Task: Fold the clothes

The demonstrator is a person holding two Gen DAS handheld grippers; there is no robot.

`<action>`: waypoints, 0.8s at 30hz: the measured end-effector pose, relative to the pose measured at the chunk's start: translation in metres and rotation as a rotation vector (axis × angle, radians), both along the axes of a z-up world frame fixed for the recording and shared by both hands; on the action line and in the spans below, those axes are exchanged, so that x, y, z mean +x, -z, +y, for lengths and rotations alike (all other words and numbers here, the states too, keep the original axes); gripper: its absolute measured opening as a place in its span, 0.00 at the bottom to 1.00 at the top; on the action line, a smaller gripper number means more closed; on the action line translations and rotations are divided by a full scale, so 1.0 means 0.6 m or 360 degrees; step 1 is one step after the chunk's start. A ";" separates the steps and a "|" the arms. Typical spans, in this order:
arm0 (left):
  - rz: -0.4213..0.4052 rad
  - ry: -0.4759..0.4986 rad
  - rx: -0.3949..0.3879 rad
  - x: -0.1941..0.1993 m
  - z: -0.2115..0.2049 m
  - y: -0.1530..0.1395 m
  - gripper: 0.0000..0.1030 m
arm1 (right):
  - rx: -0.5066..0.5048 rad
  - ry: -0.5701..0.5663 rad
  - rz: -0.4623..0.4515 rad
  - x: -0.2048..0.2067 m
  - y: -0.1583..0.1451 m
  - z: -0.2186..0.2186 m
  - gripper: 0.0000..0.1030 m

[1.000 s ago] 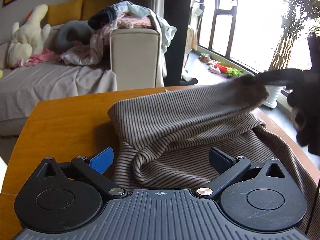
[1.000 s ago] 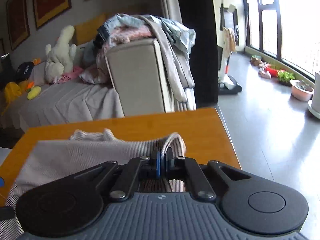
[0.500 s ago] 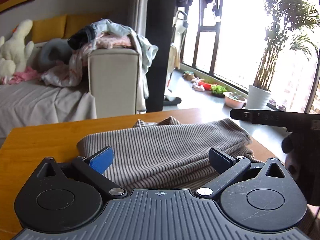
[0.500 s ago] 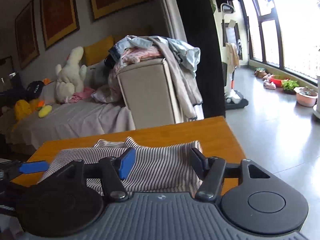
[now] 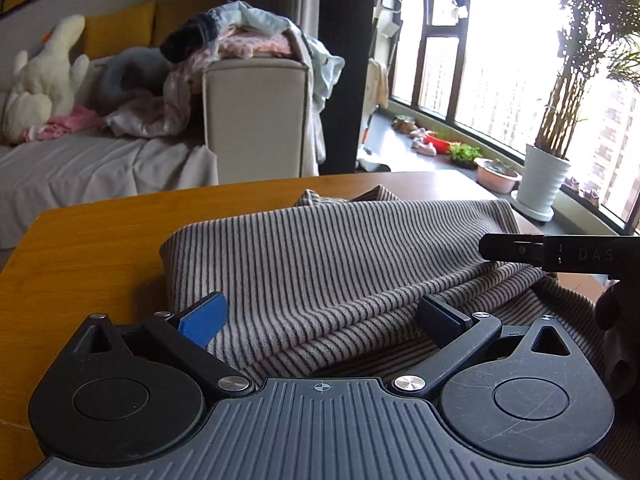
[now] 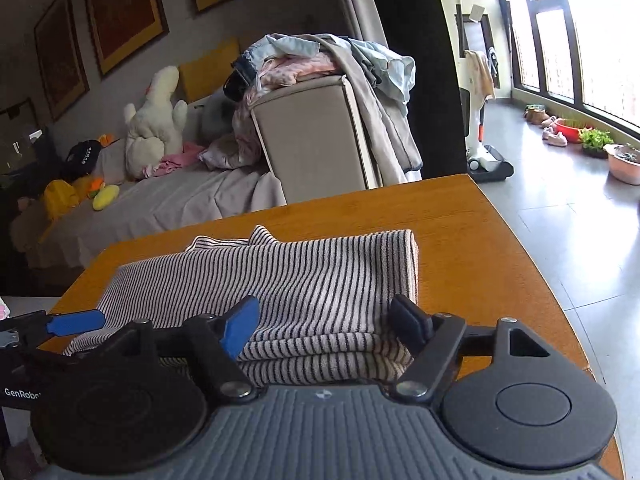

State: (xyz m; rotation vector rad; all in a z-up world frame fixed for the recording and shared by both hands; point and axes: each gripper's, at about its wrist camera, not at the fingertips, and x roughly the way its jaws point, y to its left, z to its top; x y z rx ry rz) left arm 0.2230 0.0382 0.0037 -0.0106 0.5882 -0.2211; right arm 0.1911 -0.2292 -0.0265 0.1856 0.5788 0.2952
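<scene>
**Lying folded across the table: a striped garment between two released grippers**

Spanning the wooden table (image 5: 92, 248) from left to right, the striped garment (image 5: 320, 256) lies doubled over itself in several layers, its long axis running crosswise to both wrist views. On the left, the left gripper (image 5: 322, 316) stands with its jaws spread wide and nothing between them; the cloth sits directly ahead of and partly beneath its fingers. The garment's left end shows a rounded fold, and a small loose flap peeks up at the far edge. On the right, the right gripper (image 6: 326, 326) is likewise parted and empty, poised over the near edge of the stacked layers close to the garment's squared right end. Both tools are about equally near the cloth, each at its own end. The layering would fit either a fold just laid down with more to follow or a finished bundle; the views do not settle which. Beyond the table, a sofa arm piled with other clothes (image 6: 320, 60) stands well apart.
</scene>
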 end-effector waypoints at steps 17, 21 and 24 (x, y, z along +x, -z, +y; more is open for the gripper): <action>-0.0023 -0.0077 -0.0073 -0.051 0.019 0.000 1.00 | -0.0001 0.0068 0.0087 -0.016 0.008 0.003 0.80; -0.0026 -0.0073 -0.0112 -0.051 0.025 0.000 1.00 | 0.0001 0.0080 0.0076 -0.015 0.007 0.004 0.80; -0.0019 -0.0060 -0.0120 -0.042 0.029 0.000 1.00 | 0.0032 0.0086 0.0073 -0.015 0.008 0.003 0.80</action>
